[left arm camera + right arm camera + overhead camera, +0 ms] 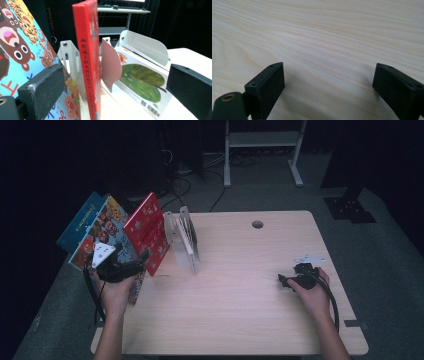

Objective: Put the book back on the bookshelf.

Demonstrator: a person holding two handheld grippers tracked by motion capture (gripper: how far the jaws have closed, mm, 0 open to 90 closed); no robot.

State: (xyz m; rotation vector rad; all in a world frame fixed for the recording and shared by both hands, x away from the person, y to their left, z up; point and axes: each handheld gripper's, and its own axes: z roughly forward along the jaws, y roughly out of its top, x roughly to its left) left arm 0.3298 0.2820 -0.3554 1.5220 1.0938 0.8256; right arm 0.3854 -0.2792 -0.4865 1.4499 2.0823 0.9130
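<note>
Left claw point(145, 257) is held level, jaws spread either side of the upright red book point(148, 232) — spine facing it, not gripped. Right claw point(281, 280) rests spread on the table point(240, 310).

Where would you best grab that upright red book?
Probably by its thin spine edge, low down, coming from the person's side. The red book stands on edge, spine facing the left gripper, whose open jaws already straddle it without pressing on it.
</note>
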